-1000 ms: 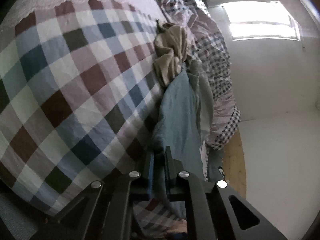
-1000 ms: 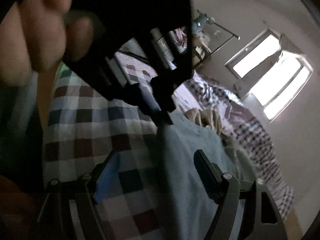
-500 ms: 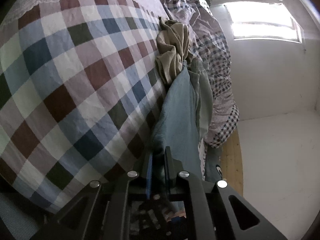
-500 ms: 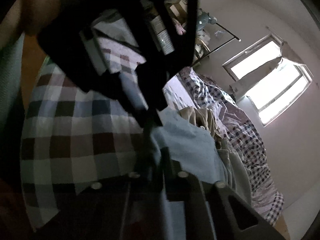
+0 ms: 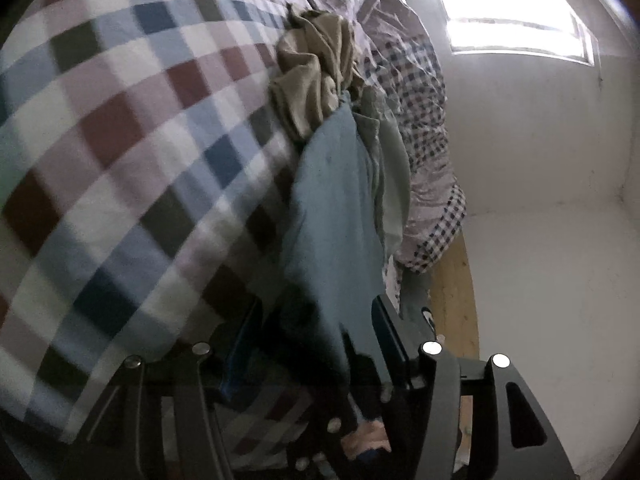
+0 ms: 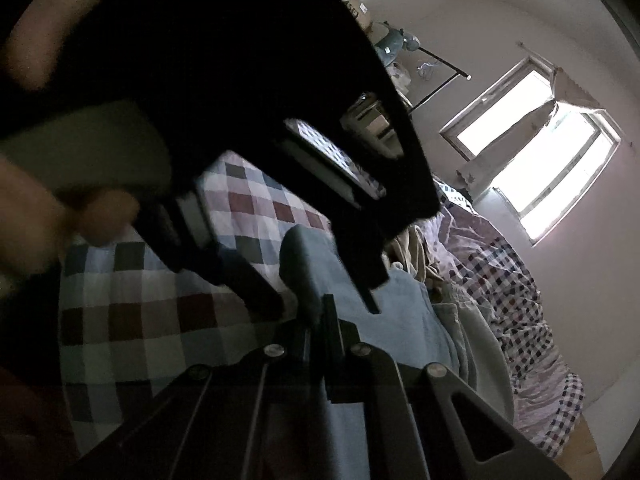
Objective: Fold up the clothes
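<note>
A blue-grey garment lies along the checked bedsheet, its near end lifted between my two grippers. My left gripper is opening: its jaws stand wide apart, the cloth hangs between them, and neither pad presses on it. In the right wrist view my right gripper is shut on a bunched edge of the blue-grey garment. The left gripper's dark fingers straddle that same fold just above, and a hand holds it at the left.
A crumpled tan garment lies beyond the blue one, with a pale green one beside it. A small-check duvet is heaped along the bed's far side, above a wooden floor. A window and a clothes rail stand behind.
The right gripper went from wide open to shut on the garment's edge. The left gripper, which was pinching that edge, has spread its jaws off it.
</note>
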Demonstrator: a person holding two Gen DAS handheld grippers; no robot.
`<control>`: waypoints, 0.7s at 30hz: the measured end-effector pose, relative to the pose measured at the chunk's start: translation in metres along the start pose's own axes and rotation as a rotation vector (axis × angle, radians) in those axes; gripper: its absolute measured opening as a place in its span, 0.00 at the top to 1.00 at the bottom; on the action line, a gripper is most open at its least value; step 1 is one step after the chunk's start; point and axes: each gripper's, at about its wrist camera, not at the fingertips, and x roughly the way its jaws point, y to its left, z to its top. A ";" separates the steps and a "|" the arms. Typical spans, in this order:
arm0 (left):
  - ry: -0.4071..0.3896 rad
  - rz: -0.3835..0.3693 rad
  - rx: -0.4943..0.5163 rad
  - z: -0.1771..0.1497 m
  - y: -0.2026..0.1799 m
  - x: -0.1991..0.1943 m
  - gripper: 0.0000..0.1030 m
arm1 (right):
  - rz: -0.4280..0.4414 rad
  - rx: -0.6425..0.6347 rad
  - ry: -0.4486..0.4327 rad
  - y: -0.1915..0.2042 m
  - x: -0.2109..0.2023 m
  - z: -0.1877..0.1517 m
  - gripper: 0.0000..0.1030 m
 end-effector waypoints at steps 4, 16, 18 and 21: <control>0.022 -0.032 0.002 0.007 -0.006 0.012 0.42 | 0.008 0.007 -0.005 -0.004 -0.002 0.001 0.98; 0.043 -0.062 0.014 0.014 -0.014 0.028 0.45 | 0.030 0.006 -0.003 0.001 -0.010 0.002 0.98; 0.039 -0.059 0.014 0.014 -0.013 0.027 0.52 | 0.033 0.003 -0.003 0.003 -0.012 0.002 0.98; 0.034 -0.046 0.010 0.013 -0.011 0.026 0.63 | 0.032 -0.005 -0.003 0.005 -0.012 0.002 0.98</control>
